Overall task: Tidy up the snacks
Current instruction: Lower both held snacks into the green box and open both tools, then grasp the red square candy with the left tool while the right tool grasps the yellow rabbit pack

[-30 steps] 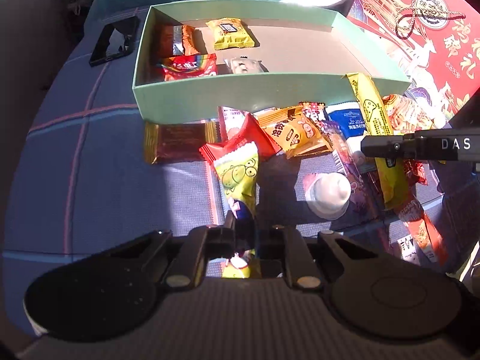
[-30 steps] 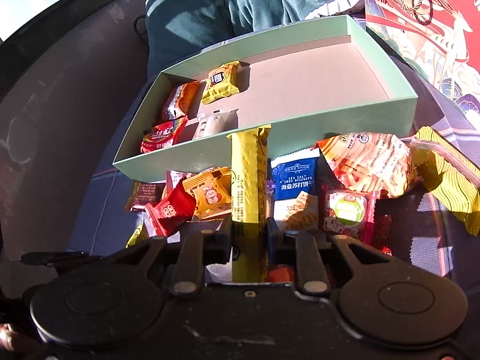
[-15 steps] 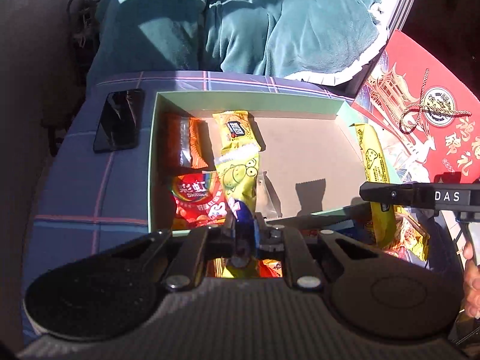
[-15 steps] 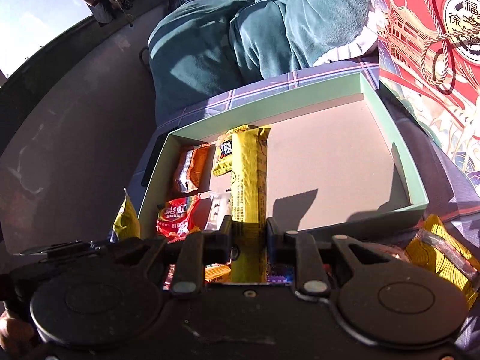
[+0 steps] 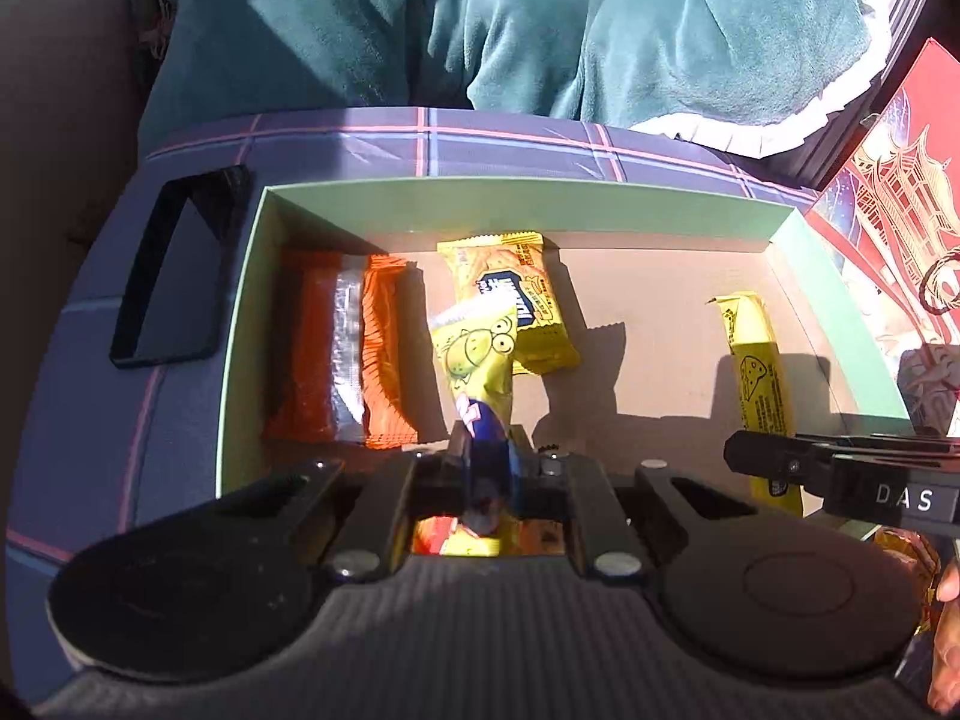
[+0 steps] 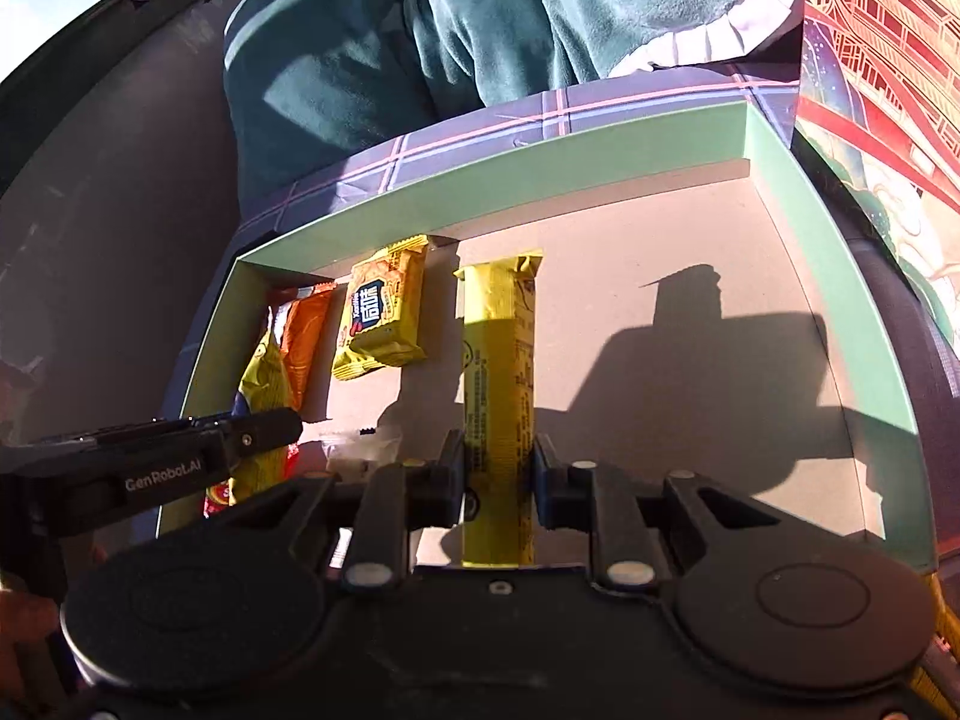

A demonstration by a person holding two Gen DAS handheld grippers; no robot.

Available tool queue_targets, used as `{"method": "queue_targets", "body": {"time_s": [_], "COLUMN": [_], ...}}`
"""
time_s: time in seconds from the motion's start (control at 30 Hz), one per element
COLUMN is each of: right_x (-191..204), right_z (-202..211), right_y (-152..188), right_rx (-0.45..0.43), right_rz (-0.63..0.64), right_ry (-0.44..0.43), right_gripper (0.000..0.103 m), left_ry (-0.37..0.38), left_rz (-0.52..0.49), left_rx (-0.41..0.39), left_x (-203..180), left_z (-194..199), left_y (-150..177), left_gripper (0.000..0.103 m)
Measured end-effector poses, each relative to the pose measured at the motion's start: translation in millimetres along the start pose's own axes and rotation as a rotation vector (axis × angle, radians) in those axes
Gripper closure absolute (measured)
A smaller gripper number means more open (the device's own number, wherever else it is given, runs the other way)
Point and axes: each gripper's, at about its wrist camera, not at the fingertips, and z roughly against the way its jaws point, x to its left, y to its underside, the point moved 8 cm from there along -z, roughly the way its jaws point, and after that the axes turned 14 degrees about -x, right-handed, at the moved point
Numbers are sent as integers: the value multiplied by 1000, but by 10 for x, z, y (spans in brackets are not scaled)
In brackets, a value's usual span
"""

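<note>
A pale green box (image 5: pixel 522 204) (image 6: pixel 540 180) with a brown floor lies on the plaid cloth. My left gripper (image 5: pixel 486 450) is shut on a yellow-green cartoon snack packet (image 5: pixel 480 360), held over the box's left half. My right gripper (image 6: pixel 498 462) is shut on a long yellow snack bar (image 6: pixel 498 372) (image 5: pixel 759 372), held over the box's middle. Inside lie an orange packet (image 5: pixel 354 354) (image 6: pixel 303 342) at the left and a yellow biscuit packet (image 5: pixel 510 294) (image 6: pixel 384 312) beside it.
A black phone (image 5: pixel 180 264) lies on the cloth left of the box. A teal blanket (image 5: pixel 510 24) is heaped behind it. A red decorated lid (image 5: pixel 888 240) (image 6: pixel 882 60) sits on the right. Part of a hand (image 5: pixel 948 648) shows at the right edge.
Both grippers, each with its snack, have travelled from the snack pile in front of the box to above the box's floor. The pile has dropped out of view.
</note>
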Motion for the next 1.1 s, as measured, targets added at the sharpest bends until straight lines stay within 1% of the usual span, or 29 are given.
{"method": "queue_targets", "body": {"time_s": [0.03,0.07,0.1,0.13,0.17,0.2,0.23,0.3,0.37,0.47,0.57,0.73,0.9,1.1], "right_x": [-1,-5,-16,-25,-38,-51,-53,-49,-39,-10,21,60,76,81], "right_z": [-46,-58,-64,-73,-55,7,38,121,226,351,507,804,1041,1199], "right_y": [12,18,11,-17,-37,-42,-55,-86,-102,-95,-59,36,181,389], "right_rx": [12,15,11,1,-12,-30,-44,-65,-81,-95,-107,-128,-137,-127], "right_rz": [3,1,-6,-14,-20,-24,-24,-25,-28,-23,-14,-22,-27,-46], "right_ry": [-6,-6,-3,-3,3,9,12,15,21,23,28,11,3,-9], "right_gripper": [79,75,60,50,31,22,20,12,9,4,3,2,1,1], "left_ry": [-13,-22,-37,-53,-67,-88,-95,-91,-91,-94,-91,-76,-64,-57], "left_rz": [-12,-20,-29,-33,-36,-43,-46,-44,-40,-36,-29,-31,-46,-100], "left_rx": [-1,-3,-6,-19,-32,-49,-55,-59,-62,-71,-78,-95,-94,-67], "left_x": [1,2,12,24,33,55,60,65,69,66,60,25,-29,-78], "left_z": [-19,-28,-24,-7,11,50,71,147,211,359,512,803,1071,1209], "left_y": [19,33,44,43,40,19,18,10,22,58,113,246,480,827], "left_gripper": [89,77,51,39,22,14,12,5,2,1,0,0,0,0]}}
